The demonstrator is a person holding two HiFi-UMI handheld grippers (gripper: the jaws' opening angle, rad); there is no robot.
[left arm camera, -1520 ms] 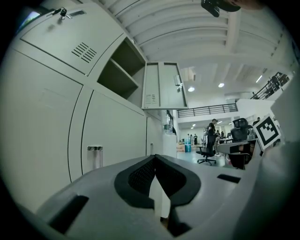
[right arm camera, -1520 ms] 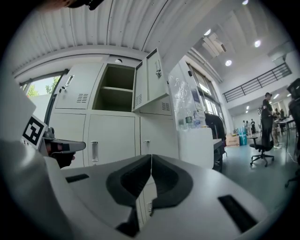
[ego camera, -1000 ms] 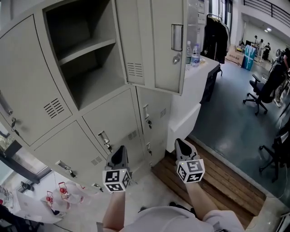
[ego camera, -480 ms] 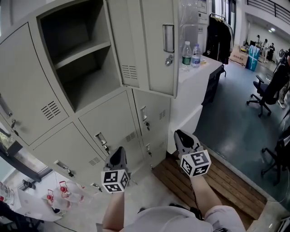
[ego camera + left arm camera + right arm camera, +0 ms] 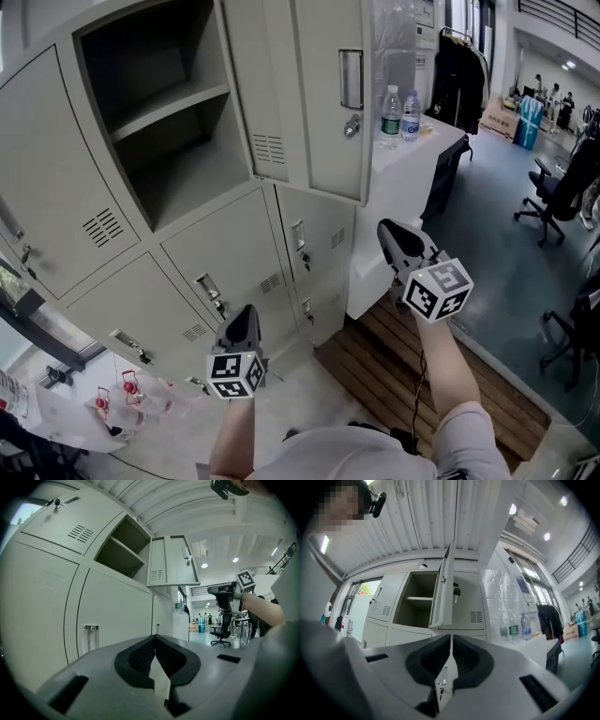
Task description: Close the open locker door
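- Left third of the head view: closed lockers (image 5: 66, 202) of smooth grey painted metal. They have flat fronts, small louvred vents and short bright handles.
- Low and left of centre: the left tongs (image 5: 247, 311) (image 5: 154, 638) have their jaws pressed together with nothing between them. They point at the lower lockers and stand clear of them.
- Upper left to centre: the open compartment (image 5: 178, 159) is a square-edged box with one flat shelf (image 5: 169, 98) across it.
- Upper centre: the locker door (image 5: 323, 103) (image 5: 446, 588) stands swung out from the compartment's right edge, with its outer face showing. It is a flat grey panel with a vent low down, a recessed metal handle (image 5: 352, 79) and a key (image 5: 351, 126) hanging near its free edge at the right.
- Right of centre: the right tongs (image 5: 388, 231) (image 5: 451, 637) are also shut and empty. They sit below and right of the door's lower free corner, close to it but not touching, with open air between.
- Just right of the door: a white desk (image 5: 422, 145) carries two clear plastic bottles (image 5: 392, 112).
- Lower right: a wooden slatted platform (image 5: 441, 375) leads to smooth grey floor with open room around an office chair (image 5: 553, 192).
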